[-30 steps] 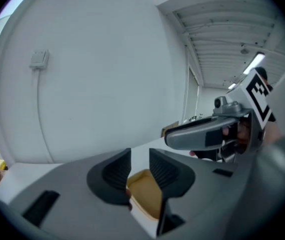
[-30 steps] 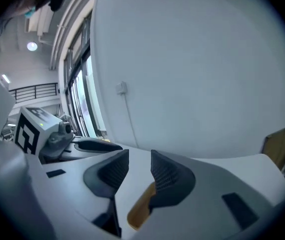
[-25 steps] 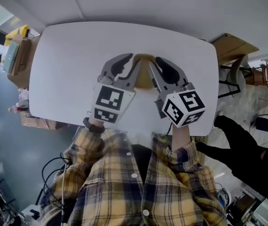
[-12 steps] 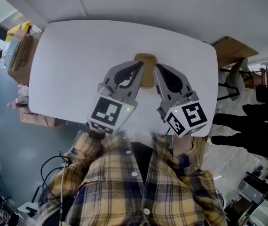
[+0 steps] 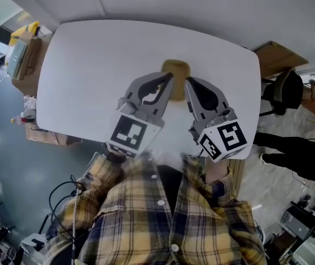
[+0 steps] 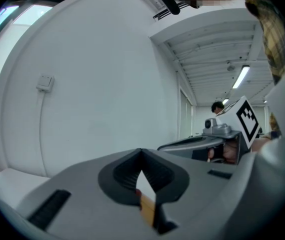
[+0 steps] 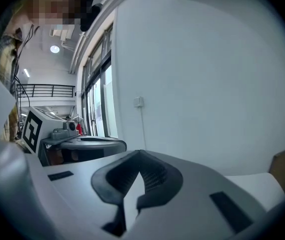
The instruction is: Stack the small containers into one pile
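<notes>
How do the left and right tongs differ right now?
In the head view, left tongs slant rightward toward the tan container; right tongs slant leftward toward it. Through the left tongs' gap a tan sliver shows; through the right tongs' gap, only white. Both are shut, with nothing visibly gripped.

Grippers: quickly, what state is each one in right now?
Left gripper: jaws closed, holding nothing.
Right gripper: jaws closed, holding nothing.

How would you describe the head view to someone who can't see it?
Seen from above, a person in a yellow plaid shirt holds the left gripper and right gripper, both shut, over a white table. Their tips point at a small tan container near the table's middle.
</notes>
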The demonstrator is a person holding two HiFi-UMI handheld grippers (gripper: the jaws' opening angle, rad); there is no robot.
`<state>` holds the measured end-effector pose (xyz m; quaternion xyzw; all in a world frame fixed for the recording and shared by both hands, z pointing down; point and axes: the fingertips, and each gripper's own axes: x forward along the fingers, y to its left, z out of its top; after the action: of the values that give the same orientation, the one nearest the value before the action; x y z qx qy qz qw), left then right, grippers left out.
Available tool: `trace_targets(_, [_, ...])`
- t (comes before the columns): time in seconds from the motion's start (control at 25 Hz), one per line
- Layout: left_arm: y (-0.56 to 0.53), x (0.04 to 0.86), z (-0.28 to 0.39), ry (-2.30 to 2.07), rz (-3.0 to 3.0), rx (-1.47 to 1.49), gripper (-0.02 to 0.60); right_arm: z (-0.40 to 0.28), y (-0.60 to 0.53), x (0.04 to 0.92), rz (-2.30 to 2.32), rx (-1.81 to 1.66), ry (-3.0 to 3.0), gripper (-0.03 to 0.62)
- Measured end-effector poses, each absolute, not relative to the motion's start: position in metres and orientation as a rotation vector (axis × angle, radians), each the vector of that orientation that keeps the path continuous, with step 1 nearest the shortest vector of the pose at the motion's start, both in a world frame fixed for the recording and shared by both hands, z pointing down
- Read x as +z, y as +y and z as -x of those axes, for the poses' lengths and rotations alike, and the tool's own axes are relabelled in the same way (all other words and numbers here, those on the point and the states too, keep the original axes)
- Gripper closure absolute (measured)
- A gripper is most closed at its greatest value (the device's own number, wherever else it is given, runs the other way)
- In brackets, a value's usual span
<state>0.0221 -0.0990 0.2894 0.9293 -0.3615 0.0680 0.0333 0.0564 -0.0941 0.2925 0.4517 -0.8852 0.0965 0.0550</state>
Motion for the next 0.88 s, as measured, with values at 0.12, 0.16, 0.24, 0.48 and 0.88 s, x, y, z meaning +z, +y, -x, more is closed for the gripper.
trace_targets(0.12, [-0.0979, 0.2887, -0.0221, -1.111, -2.865, 0.21, 0.563, -0.0543, -0.0904, 0.2939, -1.349, 0.229, -2.667, 0.579])
trace_targets(0.16, [-0.0976, 0.2883, -0.023, -1.109, -2.867, 0.211, 0.563, -0.054, -0.0895, 0.2942, -1.343, 0.21, -2.66, 0.579])
trace_targets(0.24, [-0.0973, 0.2874, -0.025, -1.105, -2.872, 0.212, 0.563, -0.0538, -0.0884, 0.2939, -1.335, 0.194, -2.655, 0.579])
trace_targets(0.48, [-0.0972, 0.2849, -0.0269, -1.105, -2.877, 0.212, 0.563, -0.0536, -0.0873, 0.2902, -1.322, 0.174, -2.669, 0.579])
trace_targets(0.88, [-0.1006, 0.2824, -0.0257, -1.116, -2.878, 0.206, 0.563, -0.0522, -0.0876, 0.2925, -1.275, 0.17, -2.665, 0.579])
